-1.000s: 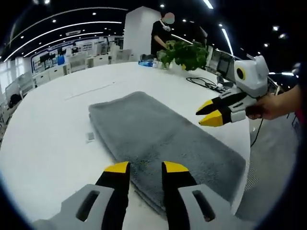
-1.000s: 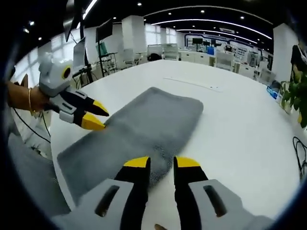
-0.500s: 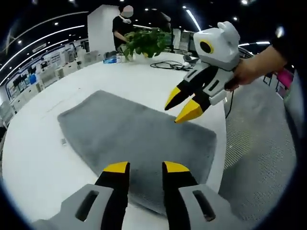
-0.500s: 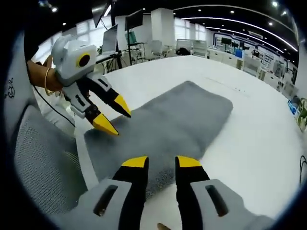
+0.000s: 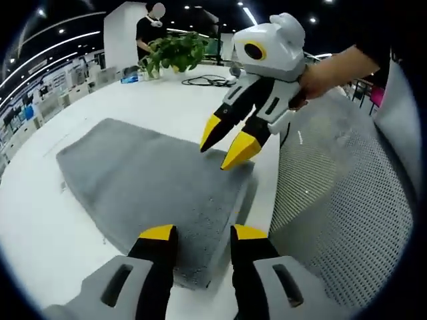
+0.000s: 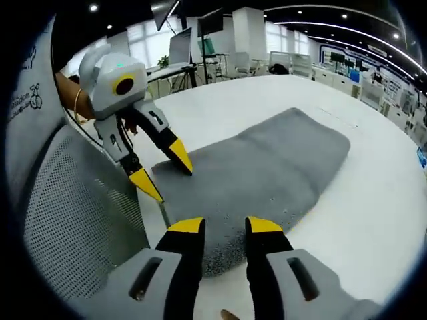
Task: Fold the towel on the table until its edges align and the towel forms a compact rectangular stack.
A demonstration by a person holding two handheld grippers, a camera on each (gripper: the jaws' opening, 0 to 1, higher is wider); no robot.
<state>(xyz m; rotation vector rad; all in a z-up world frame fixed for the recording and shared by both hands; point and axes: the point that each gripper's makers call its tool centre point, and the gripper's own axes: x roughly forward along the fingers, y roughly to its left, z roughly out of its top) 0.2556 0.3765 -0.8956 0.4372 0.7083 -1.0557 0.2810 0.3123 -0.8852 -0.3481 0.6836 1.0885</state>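
A grey towel [image 5: 147, 177] lies folded in a long flat strip on the white table [image 5: 40, 220]; in the right gripper view the towel [image 6: 267, 167] runs away toward the upper right. My left gripper [image 5: 198, 233] hovers open over the towel's near corner by the table edge. My right gripper [image 5: 225, 147] comes in from the right, open, with its yellow tips at the towel's other near corner. From the right gripper view, my right gripper [image 6: 225, 227] is open above the near end, and the left gripper [image 6: 167, 175] stands open at the towel's left corner.
A grey mesh chair back [image 5: 347, 200] stands close against the table's near edge, also the mesh chair [image 6: 80, 227]. A potted plant [image 5: 170, 53], a black cable [image 5: 207, 81] and a standing person [image 5: 148, 30] are at the table's far side.
Both views have swung toward the towel's near end at the table edge. The two grippers are now closer to the two near corners, tips lower toward the cloth. The towel has not moved.
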